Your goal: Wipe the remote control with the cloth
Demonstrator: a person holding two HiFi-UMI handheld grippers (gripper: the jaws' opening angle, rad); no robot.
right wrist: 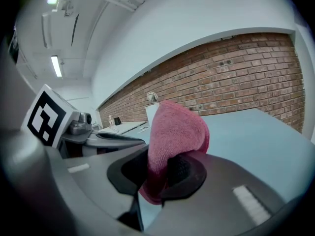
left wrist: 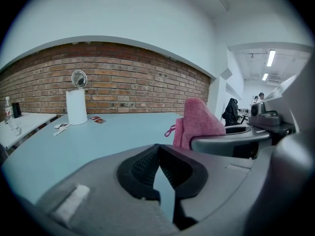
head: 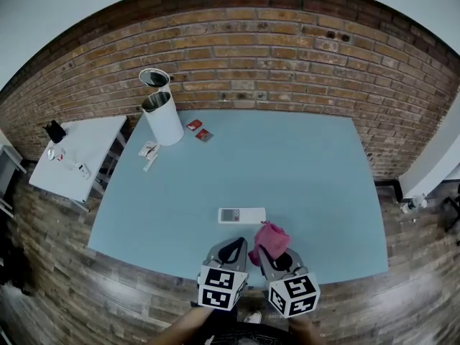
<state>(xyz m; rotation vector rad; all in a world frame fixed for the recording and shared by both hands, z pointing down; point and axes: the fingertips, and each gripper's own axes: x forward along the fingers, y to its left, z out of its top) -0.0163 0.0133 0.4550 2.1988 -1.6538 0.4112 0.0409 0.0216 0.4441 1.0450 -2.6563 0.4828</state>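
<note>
Pinching the pink cloth (right wrist: 174, 132) in my right claw (right wrist: 158, 175), I have the jaws clamped on its lower fold while the rest stands up in a rounded bunch above them. My left claw (left wrist: 158, 167) is closed tight, pads meeting, with nothing between them. Both claws hover side by side over the near edge of the pale blue tabletop (head: 302, 171), the cloth lifted clear of the surface. The white remote control (head: 241, 215) lies flat on the tabletop just beyond the claws, lengthwise across my view, touched by neither claw and apart from the cloth. So I judge the picking-up of the cloth as done and the wiping itself as what is left. The cloth has to come down onto the remote and pass along its face, perhaps with my empty left claw steadying the casing so it doesn't slide. Far off by the brick wall stand a white cylindrical bin (head: 162, 117) and a few small packets (head: 199, 130), well apart from all this.
</note>
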